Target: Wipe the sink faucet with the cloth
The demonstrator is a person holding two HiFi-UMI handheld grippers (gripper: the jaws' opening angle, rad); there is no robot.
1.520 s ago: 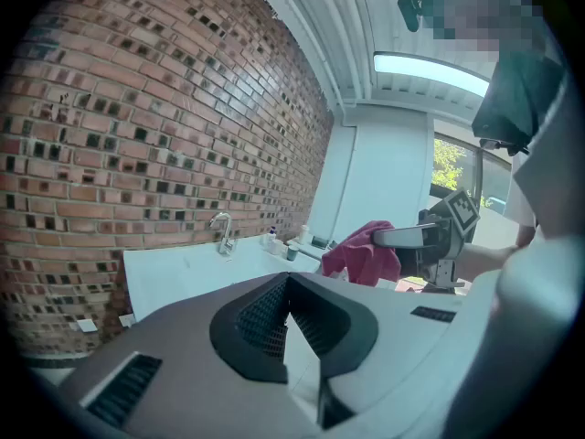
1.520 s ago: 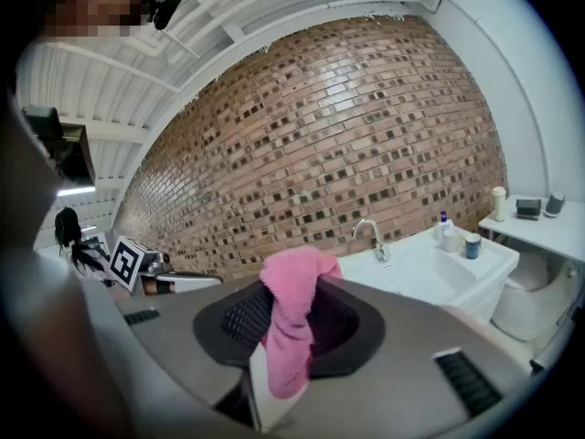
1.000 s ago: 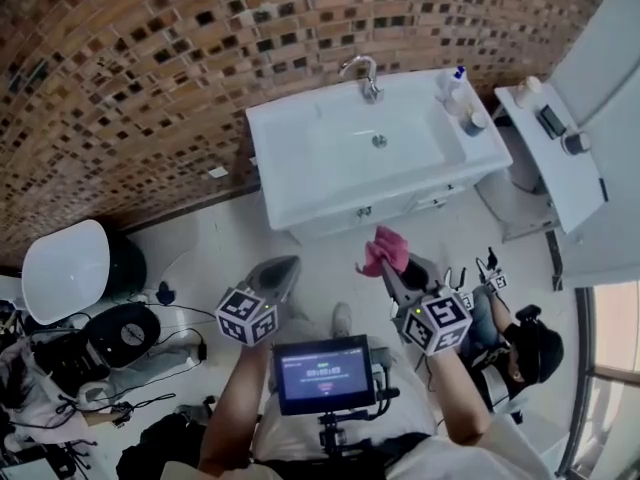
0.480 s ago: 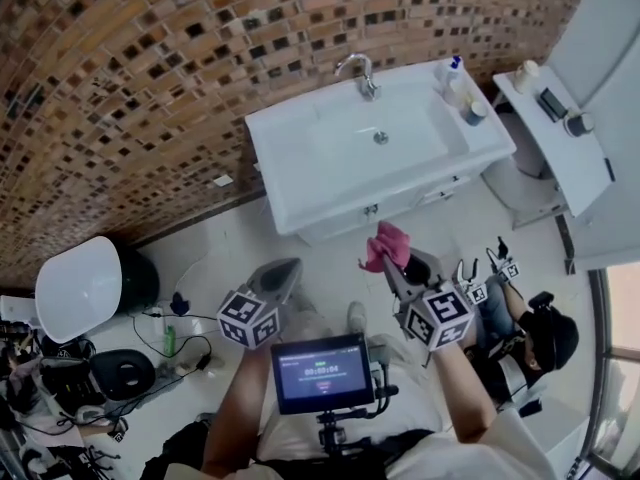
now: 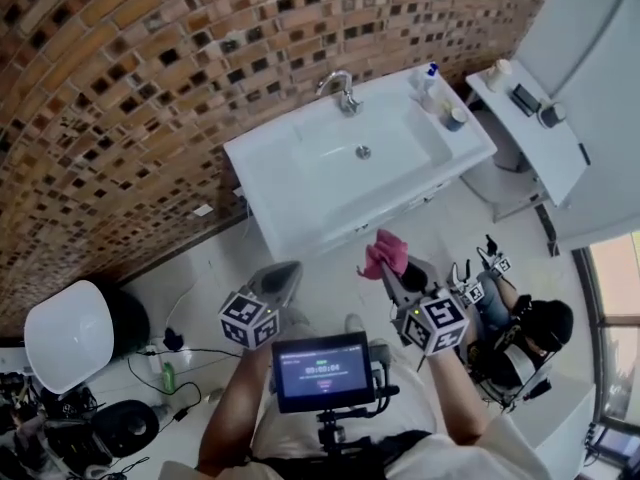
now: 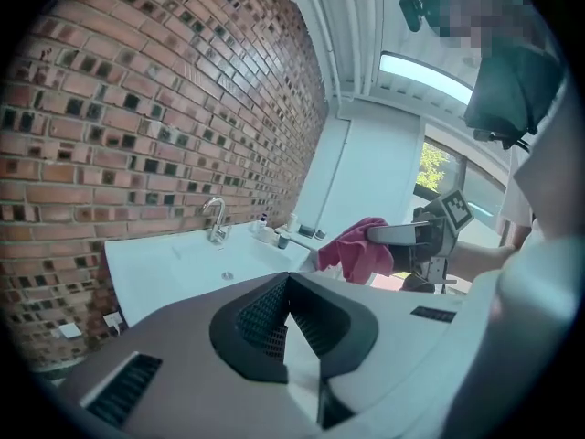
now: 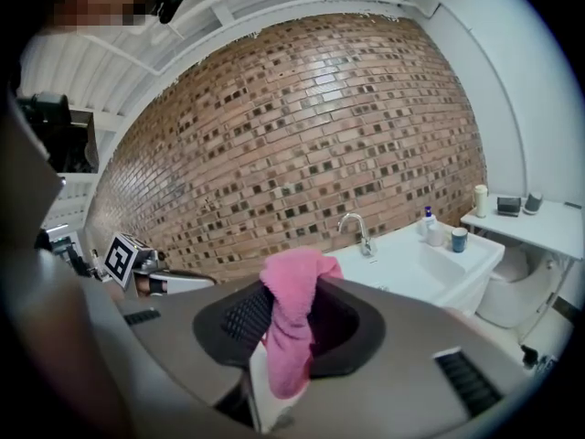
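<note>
The right gripper (image 5: pixel 392 271) has its jaws clamped on a pink cloth (image 7: pixel 291 293), which bunches above the tips and hangs down between them. It is held up in the air on the near side of the sink (image 5: pixel 268 183), well apart from it, with the floor (image 5: pixel 220 258) beneath. The left gripper (image 6: pixel 291 311) is just to its left at about the same height, jaws together with nothing between them. Both point toward the sink. The faucet (image 5: pixel 343 90), a curved chrome spout, stands at the middle of the sink's far edge, against the brick wall (image 5: pixel 130 88), and neither gripper nor the cloth touches it. The white basin is dry-looking, with a round drain (image 5: pixel 363 152) in its middle. On the counter at the sink's far right corner stand a bottle (image 5: pixel 427 76) with a blue cap and, just nearer, a small dark cup (image 5: pixel 455 119). To the right of the sink a white shelf (image 5: pixel 530 143) carries a few small items that are too small to tell. At the near left a white toilet (image 5: pixel 65 330) stands on the floor beside some cables. A small screen (image 5: pixel 320 372) is mounted near the person's chest, between the two arms. In the left gripper view the right gripper shows to the right, with the cloth at its tip.
</note>
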